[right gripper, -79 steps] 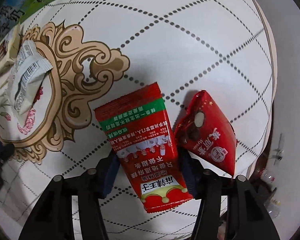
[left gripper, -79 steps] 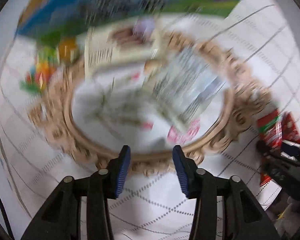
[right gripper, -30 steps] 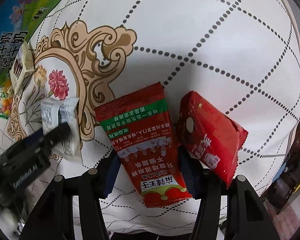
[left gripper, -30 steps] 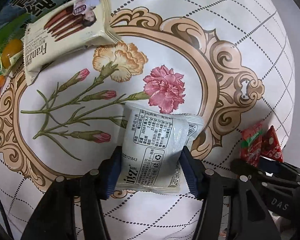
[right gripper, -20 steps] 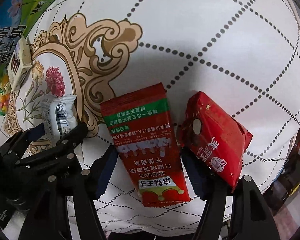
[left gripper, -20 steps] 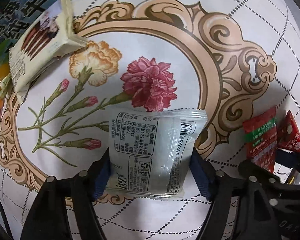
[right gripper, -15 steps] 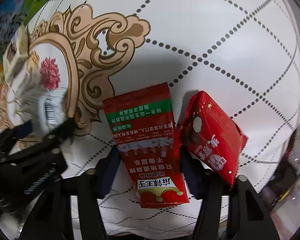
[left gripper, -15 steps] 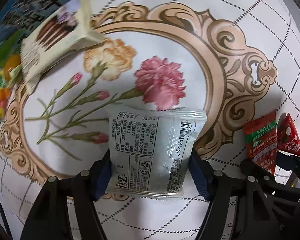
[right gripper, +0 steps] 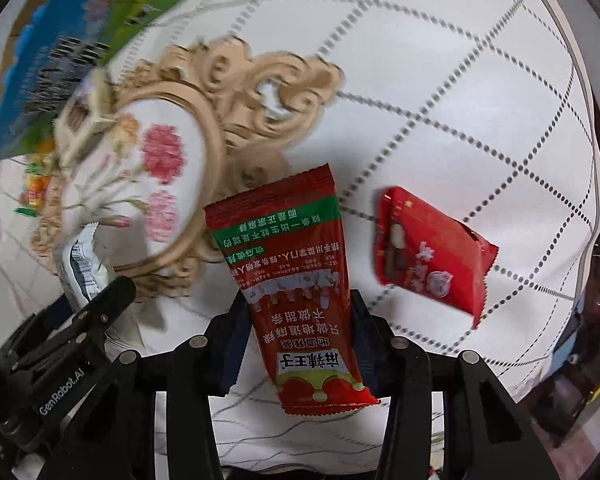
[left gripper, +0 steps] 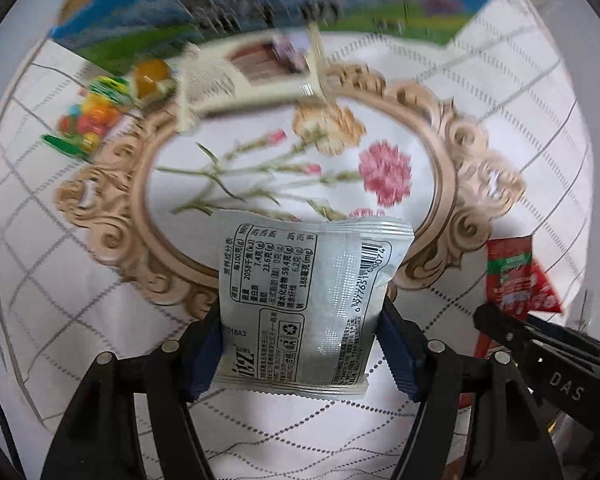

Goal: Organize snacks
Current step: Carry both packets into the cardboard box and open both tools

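Silver packet [left gripper: 300, 304] and red sachet [right gripper: 296, 292] — each pinched between fingers.

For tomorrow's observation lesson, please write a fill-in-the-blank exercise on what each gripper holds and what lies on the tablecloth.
1. The left gripper is shut on a ____ snack packet with a barcode.
2. The right gripper is shut on a long red sachet crossed by a ____ band.
3. The second red packet lies on the tablecloth to the sachet's ____.

Missing words: silver; green; right
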A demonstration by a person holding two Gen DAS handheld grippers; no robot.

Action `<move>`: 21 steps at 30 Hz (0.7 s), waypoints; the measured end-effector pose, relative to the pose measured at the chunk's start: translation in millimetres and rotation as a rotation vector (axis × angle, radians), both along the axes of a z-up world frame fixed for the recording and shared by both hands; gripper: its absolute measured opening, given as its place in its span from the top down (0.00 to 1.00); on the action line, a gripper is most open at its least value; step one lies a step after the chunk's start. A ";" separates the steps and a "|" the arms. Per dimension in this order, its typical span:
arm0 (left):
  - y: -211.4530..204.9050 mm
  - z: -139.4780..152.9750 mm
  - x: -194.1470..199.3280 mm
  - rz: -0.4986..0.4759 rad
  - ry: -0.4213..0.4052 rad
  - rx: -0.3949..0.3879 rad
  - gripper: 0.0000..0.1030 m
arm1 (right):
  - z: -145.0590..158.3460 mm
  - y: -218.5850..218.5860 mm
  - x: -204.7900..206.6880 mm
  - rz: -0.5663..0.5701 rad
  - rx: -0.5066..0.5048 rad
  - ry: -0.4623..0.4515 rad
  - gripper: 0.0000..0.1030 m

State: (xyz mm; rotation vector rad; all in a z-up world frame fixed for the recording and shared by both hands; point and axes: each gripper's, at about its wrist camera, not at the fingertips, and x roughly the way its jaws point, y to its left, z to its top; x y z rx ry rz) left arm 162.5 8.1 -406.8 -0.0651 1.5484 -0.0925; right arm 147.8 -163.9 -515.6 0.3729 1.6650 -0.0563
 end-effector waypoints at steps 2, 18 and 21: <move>11.8 22.1 7.6 0.023 -0.031 -0.018 0.34 | 15.6 6.1 6.6 -0.008 0.031 -0.028 0.53; 56.2 139.7 182.6 0.089 -0.216 -0.093 0.34 | 173.4 48.9 171.2 0.066 0.129 -0.306 0.53; 57.1 127.7 230.5 0.090 -0.193 -0.095 0.34 | 183.1 52.7 217.5 0.080 0.108 -0.316 0.53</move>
